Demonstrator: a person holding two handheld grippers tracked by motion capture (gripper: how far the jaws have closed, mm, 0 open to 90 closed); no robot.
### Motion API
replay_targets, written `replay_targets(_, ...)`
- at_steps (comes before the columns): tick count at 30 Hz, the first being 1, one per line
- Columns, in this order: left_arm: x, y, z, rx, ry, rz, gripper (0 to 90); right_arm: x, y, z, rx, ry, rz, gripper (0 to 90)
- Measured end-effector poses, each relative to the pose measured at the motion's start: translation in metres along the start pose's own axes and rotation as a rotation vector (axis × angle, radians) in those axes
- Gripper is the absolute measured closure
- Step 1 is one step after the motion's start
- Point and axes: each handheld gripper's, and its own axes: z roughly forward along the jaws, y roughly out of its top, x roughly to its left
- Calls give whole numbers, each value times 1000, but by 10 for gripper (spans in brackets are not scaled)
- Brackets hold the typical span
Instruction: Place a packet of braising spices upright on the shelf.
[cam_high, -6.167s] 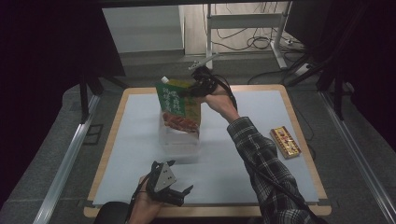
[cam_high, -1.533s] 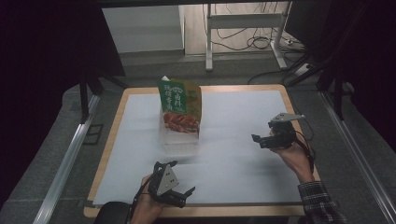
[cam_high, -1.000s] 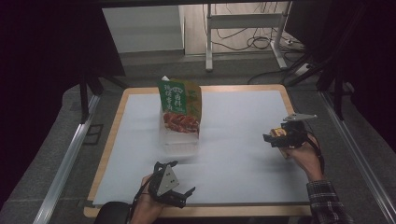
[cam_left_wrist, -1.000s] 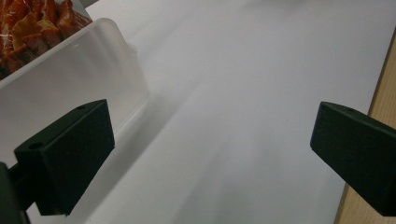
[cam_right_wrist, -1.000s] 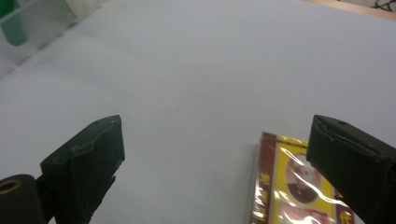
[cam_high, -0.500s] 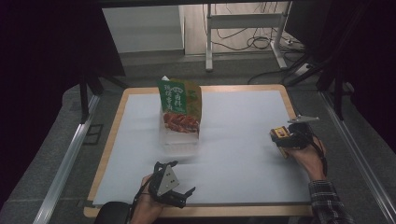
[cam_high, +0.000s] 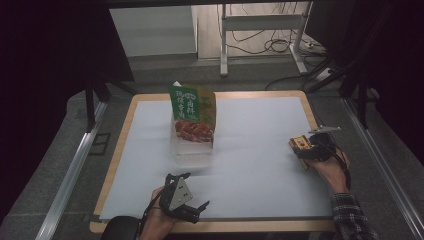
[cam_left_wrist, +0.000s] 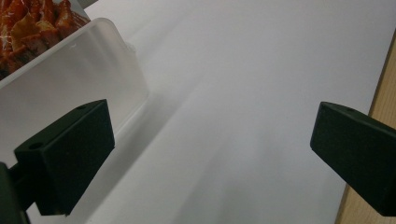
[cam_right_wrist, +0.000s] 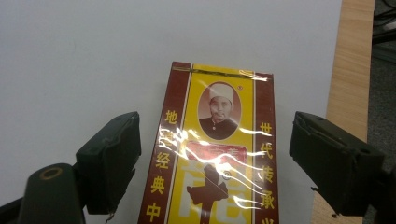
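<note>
A small red-and-yellow box (cam_high: 300, 145) wrapped in film lies flat on the white mat near the right edge. My right gripper (cam_high: 311, 150) is lowered over it. In the right gripper view the box (cam_right_wrist: 219, 196) lies between the two jaws, with a gap on each side. These jaws have just been closing, and my right gripper (cam_right_wrist: 215, 137) is open. My left gripper (cam_high: 194, 209) rests near the front edge, open with nothing between the jaws. In the left gripper view, bare mat lies in front of my left gripper (cam_left_wrist: 212, 128).
A green-and-orange snack bag (cam_high: 192, 112) stands upright in a clear plastic container (cam_high: 192, 150) at mid-table. That container (cam_left_wrist: 70, 84) is close on the left in the left gripper view. The wooden table rim (cam_high: 311, 110) frames the white mat (cam_high: 250, 130).
My right gripper moved from the bag to the right side of the mat and came down over the box. My left gripper has stayed still.
</note>
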Motion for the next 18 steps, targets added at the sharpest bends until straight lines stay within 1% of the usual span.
replay_targets(7,0,0,0,1,0,1,0,0,-3,4,40,-15,2,202)
replay_targets(10,0,0,0,1,0,2,0,1,-3,5,61,-13,5,264)
replay_targets(11,0,0,0,2,1,3,0,2,-3,5,66,-2,14,285)
replay_targets(13,0,0,0,2,1,4,0,3,-2,4,79,0,27,304)
replay_targets(18,0,0,0,0,2,5,0,5,-1,2,90,-3,18,314)
